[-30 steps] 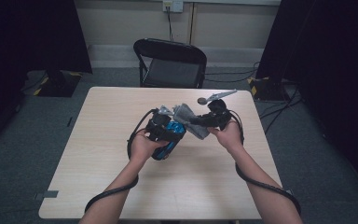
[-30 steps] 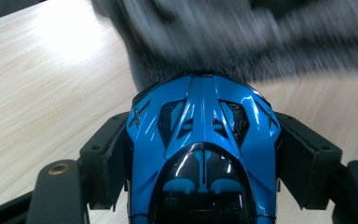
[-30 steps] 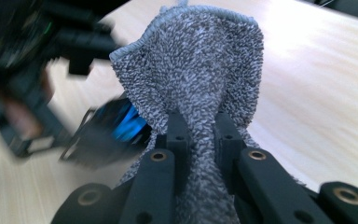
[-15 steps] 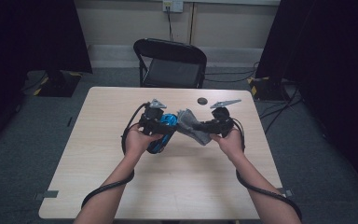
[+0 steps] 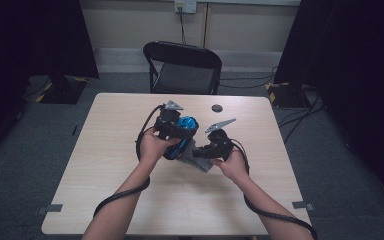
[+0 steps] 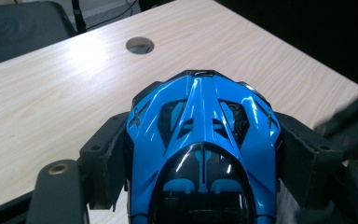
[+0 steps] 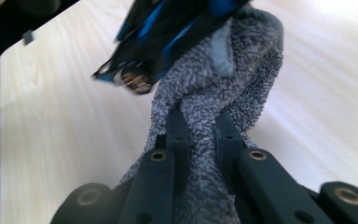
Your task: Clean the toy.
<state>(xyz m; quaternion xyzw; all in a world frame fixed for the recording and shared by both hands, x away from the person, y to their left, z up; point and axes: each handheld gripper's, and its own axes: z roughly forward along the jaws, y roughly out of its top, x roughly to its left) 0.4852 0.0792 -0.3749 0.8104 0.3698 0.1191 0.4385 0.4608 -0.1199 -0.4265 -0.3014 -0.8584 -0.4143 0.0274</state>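
Left gripper view: blue toy car [image 6: 203, 140] between jaws.

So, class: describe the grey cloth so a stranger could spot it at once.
Start at the pale wooden table. Near its middle, two hands work together. The cloth is the fuzzy grey towelling pinched in the right claw, pressed against the glossy blue toy car, which the left claw holds.

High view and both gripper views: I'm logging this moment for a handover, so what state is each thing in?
Blue toy car: clamped between the left hand-held gripper's jaws, lifted off the table.
Grey cloth: pinched in the right hand-held gripper, bunched against the car.
Left hand-held gripper: shut on the car.
Right hand-held gripper: shut on the cloth.
Black cap: lying loose on the table.
Folding chair: unfolded, vacant.
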